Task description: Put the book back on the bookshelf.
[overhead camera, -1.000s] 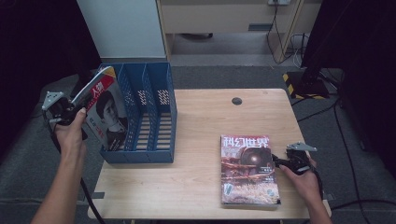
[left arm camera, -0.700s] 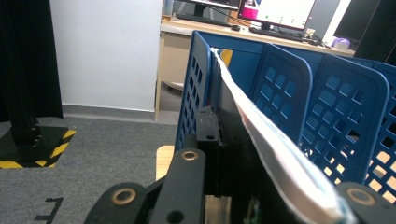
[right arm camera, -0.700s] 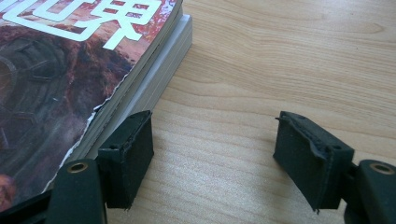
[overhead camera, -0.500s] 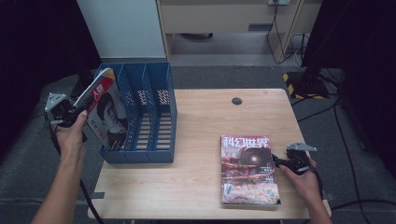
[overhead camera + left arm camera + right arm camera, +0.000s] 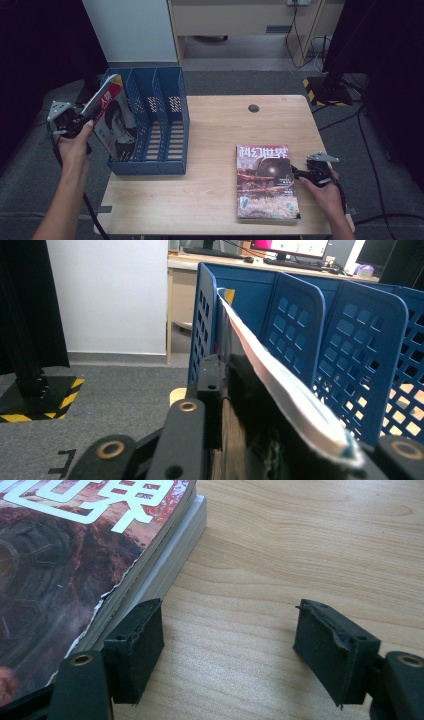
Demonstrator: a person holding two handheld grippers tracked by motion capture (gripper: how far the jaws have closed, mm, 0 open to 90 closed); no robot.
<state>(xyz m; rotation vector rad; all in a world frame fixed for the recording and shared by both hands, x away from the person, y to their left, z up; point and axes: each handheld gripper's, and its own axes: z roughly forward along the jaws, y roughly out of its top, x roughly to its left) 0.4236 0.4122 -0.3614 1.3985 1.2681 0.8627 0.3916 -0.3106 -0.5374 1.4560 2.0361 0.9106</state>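
Note:
A magazine with a portrait cover (image 5: 116,127) leans in the leftmost slot of the blue file rack (image 5: 167,117), its top edge tilted left. My left gripper (image 5: 86,120) is at that upper left edge. In the left gripper view the magazine's white page edge (image 5: 280,380) runs between the jaws, which have just been opening and look slack on it. A red science-fiction magazine (image 5: 265,180) lies flat on the table atop a thicker one (image 5: 175,555). My right gripper (image 5: 296,174) rests open at its right edge, bare wood between its pads (image 5: 320,635).
The wooden table (image 5: 210,200) has a black cable hole (image 5: 253,108) at the back. The rack's two right slots (image 5: 360,340) hold nothing. Grey carpet, a white panel (image 5: 130,30) and a yellow-black striped base (image 5: 325,87) lie beyond the table.
The portrait magazine has settled slightly lower into the rack's left slot. Both hands have kept their places.

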